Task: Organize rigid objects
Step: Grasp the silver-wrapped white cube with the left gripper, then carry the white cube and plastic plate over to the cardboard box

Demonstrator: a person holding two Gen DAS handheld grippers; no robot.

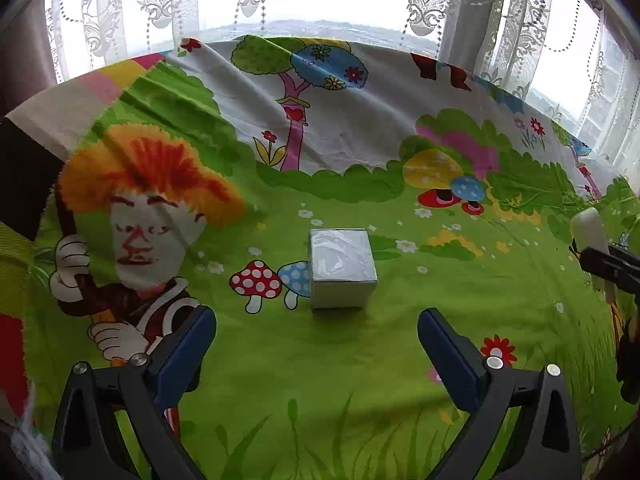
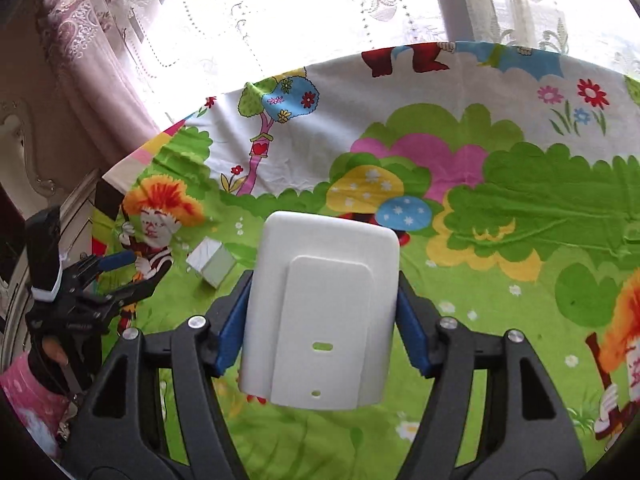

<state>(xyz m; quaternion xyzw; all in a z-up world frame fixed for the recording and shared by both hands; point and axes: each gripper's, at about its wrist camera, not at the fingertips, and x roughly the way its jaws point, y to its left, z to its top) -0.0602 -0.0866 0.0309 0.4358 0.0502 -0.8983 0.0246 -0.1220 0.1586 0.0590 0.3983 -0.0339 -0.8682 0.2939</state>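
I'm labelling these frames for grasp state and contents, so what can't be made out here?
- White plastic piece, right wrist view: its underside faces away; whether it touches the cloth.
- Same piece, left wrist view: cut off by the frame's edge.
- Small white box: contents, closed.
- Left gripper: nothing between its fingers.

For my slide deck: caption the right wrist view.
Right gripper clamps a white plastic plate above the cartoon tablecloth.

The right gripper [image 2: 322,312] clamps a white rounded-rectangular plastic plate [image 2: 320,308] between its blue-padded fingers [image 2: 232,332], raised above the table's bright cartoon-printed cloth [image 2: 500,240]. Further left, a small white-grey box [image 2: 211,263] sits on the cloth, near the left gripper [image 2: 116,272] with its jaws apart.
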